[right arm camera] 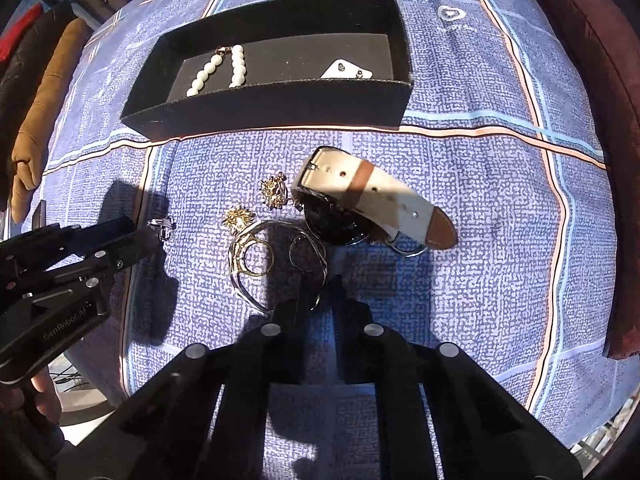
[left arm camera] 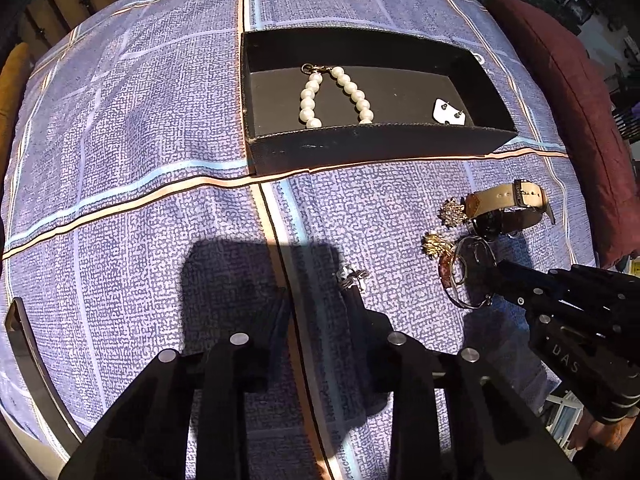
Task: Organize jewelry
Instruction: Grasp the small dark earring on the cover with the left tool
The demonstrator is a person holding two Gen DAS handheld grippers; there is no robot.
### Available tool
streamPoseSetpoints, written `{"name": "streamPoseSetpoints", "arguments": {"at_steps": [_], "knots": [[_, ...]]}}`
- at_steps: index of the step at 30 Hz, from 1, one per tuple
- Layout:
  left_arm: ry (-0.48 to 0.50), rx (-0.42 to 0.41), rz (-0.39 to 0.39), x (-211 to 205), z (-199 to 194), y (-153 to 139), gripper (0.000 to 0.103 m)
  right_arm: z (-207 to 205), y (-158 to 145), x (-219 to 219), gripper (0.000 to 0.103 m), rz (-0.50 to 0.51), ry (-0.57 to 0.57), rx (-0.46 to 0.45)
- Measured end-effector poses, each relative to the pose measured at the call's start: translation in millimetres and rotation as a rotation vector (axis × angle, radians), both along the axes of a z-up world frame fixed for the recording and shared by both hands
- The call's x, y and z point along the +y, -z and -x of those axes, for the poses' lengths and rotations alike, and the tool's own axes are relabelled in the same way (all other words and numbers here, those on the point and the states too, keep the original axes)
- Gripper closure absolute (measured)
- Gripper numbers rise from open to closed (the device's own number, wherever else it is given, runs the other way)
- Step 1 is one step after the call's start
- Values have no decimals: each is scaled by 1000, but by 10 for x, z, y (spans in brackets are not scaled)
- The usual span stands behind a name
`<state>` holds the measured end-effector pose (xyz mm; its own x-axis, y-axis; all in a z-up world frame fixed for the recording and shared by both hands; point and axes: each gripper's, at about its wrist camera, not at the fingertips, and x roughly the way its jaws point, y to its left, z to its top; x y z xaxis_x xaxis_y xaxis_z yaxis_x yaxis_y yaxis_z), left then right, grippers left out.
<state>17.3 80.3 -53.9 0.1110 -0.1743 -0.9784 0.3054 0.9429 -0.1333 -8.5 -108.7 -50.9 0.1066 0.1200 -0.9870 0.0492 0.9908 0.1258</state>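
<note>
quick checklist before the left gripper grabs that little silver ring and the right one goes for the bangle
1. Left gripper open: ok, fingers are spread.
2. Silver ring lined up: cannot tell; it lies at the tip of the left gripper's right finger, perhaps not between the two.
3. Right gripper open: ok, a narrow gap shows.
4. Bangle within reach: ok, its rim lies at the right gripper's fingertips, though it tangles with other rings.
5. Black box has room: ok, only the pearl bracelet and an earring card lie inside.
6. Watch out of the way: ok, it lies beyond the bangle.
</note>
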Motion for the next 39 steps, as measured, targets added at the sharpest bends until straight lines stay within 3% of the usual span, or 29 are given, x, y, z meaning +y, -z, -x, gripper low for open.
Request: {"name": "streamPoseSetpoints", "arguments": {"at_steps": [4,5,7,8,14,19,21,23,32,33,35,36,39], "knots": [[9,-14,27,-13,25,-81,72,61,-45,-54,94,-20,2,-20],[12,-13,41,-31,34,-114,67,68,-59,-68,94,-22,4,-23],[20,-38,38,-45,30,-173,46,69,-78,-77,94,-37,10,-25],[31,-49,36,-59,22,-190,46,76,-84,-92,94,-41,11,-26],[71,-51,19,-244,62,-183,48,244,-156,-282,92,-96,66,-8],[84,-26,25,-306,45,-76,87,276,-128,-300,86,-94,75,-1],[75,-14,43,-317,51,-56,92,275,-110,-290,66,-90,79,-3],[57,-12,56,-305,58,-59,93,274,-123,-289,58,-96,80,-16],[19,-2,61,-171,122,-108,93,154,-1,-200,58,-81,65,11],[17,-1,65,-165,121,-114,91,129,14,-176,58,-71,60,7],[20,-12,58,-156,124,-144,77,82,35,-125,58,-45,37,1],[23,-22,53,-175,107,-149,69,59,46,-92,61,-26,22,0],[35,-28,54,-247,69,-143,69,23,51,5,79,25,-42,-11]]}}
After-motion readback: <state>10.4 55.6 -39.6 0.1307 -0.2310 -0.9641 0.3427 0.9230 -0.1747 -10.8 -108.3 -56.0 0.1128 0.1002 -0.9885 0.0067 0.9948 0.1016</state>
